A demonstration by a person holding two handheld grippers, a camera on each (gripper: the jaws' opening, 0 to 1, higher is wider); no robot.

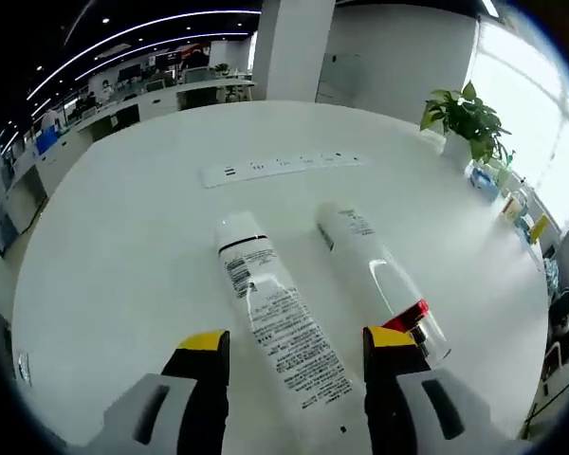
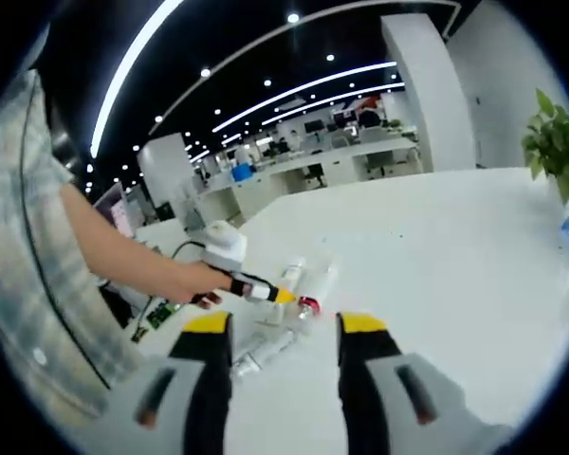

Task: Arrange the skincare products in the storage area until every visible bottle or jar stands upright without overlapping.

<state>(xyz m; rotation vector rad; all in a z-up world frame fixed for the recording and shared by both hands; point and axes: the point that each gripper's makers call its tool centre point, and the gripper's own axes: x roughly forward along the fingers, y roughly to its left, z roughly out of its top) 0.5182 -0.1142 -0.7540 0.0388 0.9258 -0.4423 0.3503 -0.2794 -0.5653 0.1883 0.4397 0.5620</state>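
Print on labelled bottle [image 1: 280, 318] and second bottle [image 1: 372, 263] unreadable.

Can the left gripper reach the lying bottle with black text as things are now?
Probably yes. The left gripper is open, its fingers on either side of the bottle with black text, which lies flat on the white table. Nothing blocks it; the red-banded bottle lies beside, apart.
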